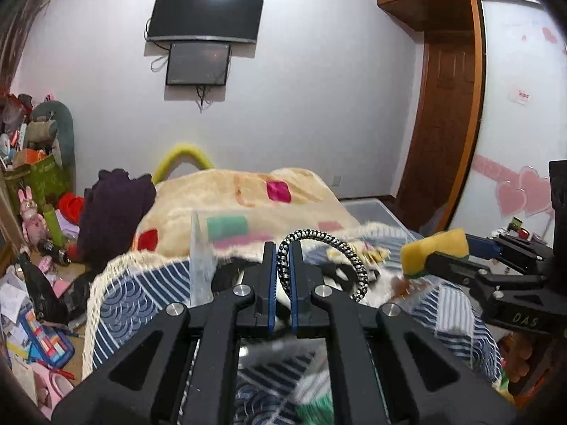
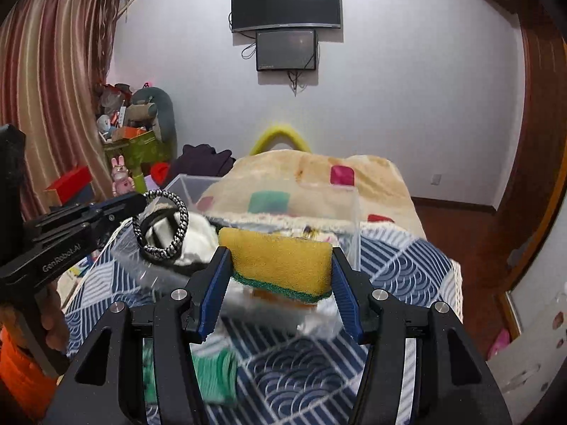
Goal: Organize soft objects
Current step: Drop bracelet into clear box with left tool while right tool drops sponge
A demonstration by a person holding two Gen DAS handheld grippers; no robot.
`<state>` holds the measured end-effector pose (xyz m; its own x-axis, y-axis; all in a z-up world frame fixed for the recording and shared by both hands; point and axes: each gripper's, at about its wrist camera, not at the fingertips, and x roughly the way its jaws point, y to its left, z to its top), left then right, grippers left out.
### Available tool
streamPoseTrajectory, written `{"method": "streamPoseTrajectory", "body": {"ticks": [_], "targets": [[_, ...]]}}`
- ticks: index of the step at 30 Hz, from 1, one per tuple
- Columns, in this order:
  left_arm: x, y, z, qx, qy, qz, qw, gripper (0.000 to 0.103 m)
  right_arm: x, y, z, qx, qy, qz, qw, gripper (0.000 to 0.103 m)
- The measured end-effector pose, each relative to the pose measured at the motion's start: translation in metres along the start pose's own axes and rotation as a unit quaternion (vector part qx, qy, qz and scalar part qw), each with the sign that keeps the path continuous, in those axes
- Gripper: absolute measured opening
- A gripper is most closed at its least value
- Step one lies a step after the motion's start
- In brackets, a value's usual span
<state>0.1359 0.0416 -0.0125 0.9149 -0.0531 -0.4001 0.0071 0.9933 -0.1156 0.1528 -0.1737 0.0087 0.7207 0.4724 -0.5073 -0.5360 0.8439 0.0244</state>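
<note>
My left gripper (image 1: 282,248) is shut on a black-and-white braided rope loop (image 1: 320,238) and holds it above a clear plastic box (image 1: 202,248) on the bed. The loop also shows in the right wrist view (image 2: 166,226), held by the left gripper (image 2: 140,200). My right gripper (image 2: 280,255) is shut on a yellow sponge with a green scrub side (image 2: 280,260), also above the box (image 2: 354,226). In the left wrist view the sponge (image 1: 436,248) sits in the right gripper (image 1: 425,258). White and black soft items (image 2: 198,233) lie in the box.
The bed has a blue-and-white patterned cover (image 2: 400,265) and a cream blanket with coloured squares (image 2: 312,177). A green cloth (image 2: 216,372) lies near me. A purple garment (image 1: 113,209) and cluttered toys (image 1: 39,219) sit left of the bed. A wooden wardrobe (image 1: 446,106) stands right.
</note>
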Motion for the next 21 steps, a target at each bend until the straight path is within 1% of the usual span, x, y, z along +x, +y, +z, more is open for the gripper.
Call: {"method": "streamPoseTrajectory", "body": {"ticks": [4,6,9,12,13,14,16,17,18,19,20,21], "targets": [[0.018,-0.002,0.007,0.008,0.004,0.016,0.9998,0.005,0.017,0.001,0.009,-0.002,0.005,-0.006,1.0,0.052],[0.03,-0.001,0.006,0.012,0.015,0.022,0.9996,0.005,0.027,0.001,0.013,-0.003,0.011,-0.009,1.0,0.052],[0.049,0.0,-0.001,0.014,0.037,0.028,0.9988,0.005,0.043,-0.001,0.014,0.002,0.028,-0.012,1.0,0.052],[0.066,0.001,-0.009,0.012,0.068,0.037,0.9969,0.007,0.058,-0.004,0.01,0.002,0.053,-0.023,0.998,0.056],[0.07,0.002,-0.011,0.01,0.08,0.035,0.9961,0.011,0.063,-0.003,0.009,-0.001,0.066,-0.023,0.998,0.058],[0.072,0.003,-0.013,0.007,0.088,0.028,0.9957,0.012,0.067,-0.002,0.006,-0.004,0.08,-0.025,0.996,0.06],[0.071,0.004,-0.014,0.002,0.09,0.02,0.9957,0.023,0.069,0.001,0.002,-0.01,0.088,-0.027,0.996,0.062],[0.069,0.004,-0.015,0.002,0.089,0.018,0.9958,0.027,0.068,0.003,0.0,-0.017,0.088,-0.03,0.995,0.064],[0.066,0.003,-0.015,0.004,0.088,0.016,0.996,0.033,0.066,0.004,0.0,-0.023,0.086,-0.034,0.995,0.065],[0.063,0.002,-0.015,0.005,0.085,0.015,0.9962,0.04,0.063,0.005,0.0,-0.027,0.083,-0.037,0.995,0.068],[0.058,0.001,-0.014,0.007,0.08,0.014,0.9967,0.044,0.06,0.005,0.0,-0.029,0.081,-0.038,0.996,0.073],[0.054,-0.001,-0.013,0.007,0.077,0.012,0.997,0.051,0.055,0.006,0.001,-0.03,0.076,-0.036,0.996,0.076]]}}
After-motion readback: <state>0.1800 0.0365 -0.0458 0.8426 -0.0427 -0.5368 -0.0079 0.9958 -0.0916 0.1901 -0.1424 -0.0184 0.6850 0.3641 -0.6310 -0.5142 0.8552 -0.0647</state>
